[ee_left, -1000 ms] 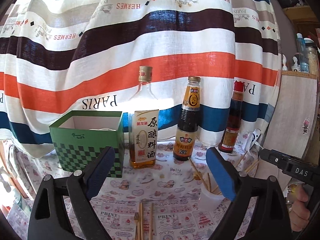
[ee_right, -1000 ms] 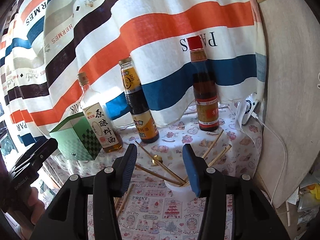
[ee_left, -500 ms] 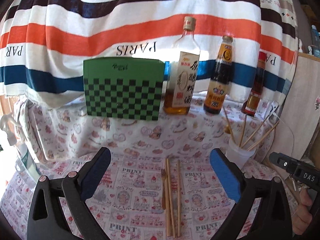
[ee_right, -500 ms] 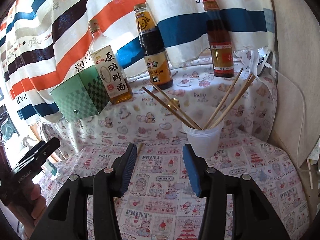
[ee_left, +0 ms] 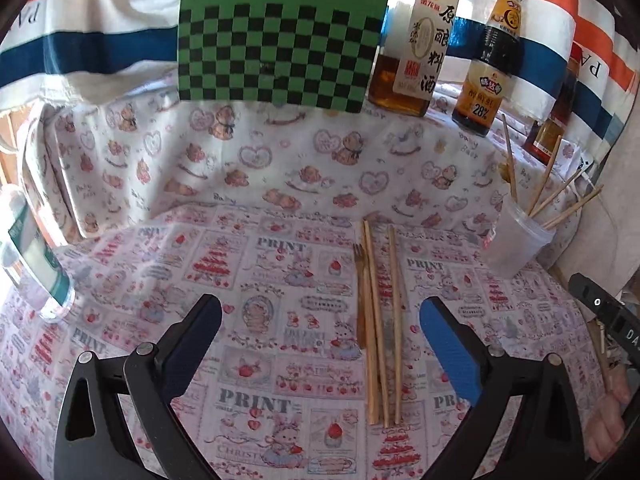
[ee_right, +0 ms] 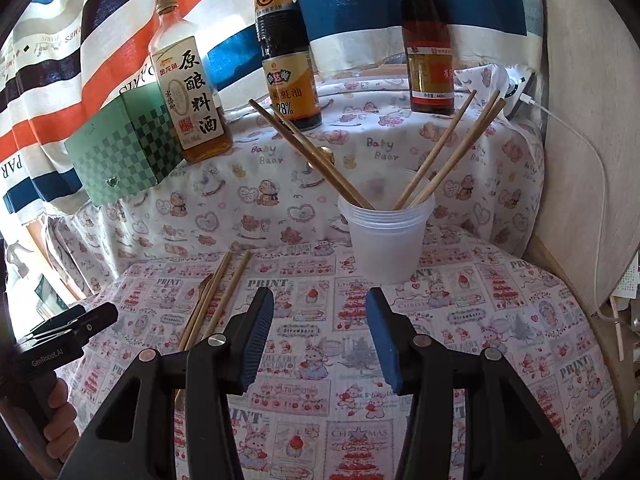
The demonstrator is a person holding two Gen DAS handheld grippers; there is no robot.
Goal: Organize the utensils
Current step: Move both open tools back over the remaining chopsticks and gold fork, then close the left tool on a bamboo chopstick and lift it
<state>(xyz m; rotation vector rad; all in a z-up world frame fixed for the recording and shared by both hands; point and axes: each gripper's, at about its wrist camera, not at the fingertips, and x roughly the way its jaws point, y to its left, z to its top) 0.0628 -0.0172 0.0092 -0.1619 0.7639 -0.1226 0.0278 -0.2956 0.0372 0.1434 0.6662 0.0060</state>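
Observation:
Three loose wooden chopsticks (ee_left: 380,320) and a small fork (ee_left: 360,292) lie side by side on the printed tablecloth. My left gripper (ee_left: 320,312) hovers over the cloth just left of them, jaws wide open and empty. A translucent plastic cup (ee_right: 386,240) holds several chopsticks (ee_right: 440,160) and a gold-headed utensil. My right gripper (ee_right: 320,304) is partly open and empty, just short of the cup. The loose chopsticks (ee_right: 224,292) lie to its left. In the left wrist view the cup (ee_left: 516,240) stands at the right.
A green checkered box (ee_left: 280,40) and three sauce bottles (ee_right: 288,52) stand on a raised ledge at the back, before a striped curtain. A plastic bottle (ee_left: 36,256) stands at the left edge. A white charger and cable (ee_right: 520,92) lie at the back right.
Both grippers have come down toward the table and tipped downward. The left view swung from the bottles onto the loose chopsticks. The right gripper has neared the cup, its jaws unchanged.

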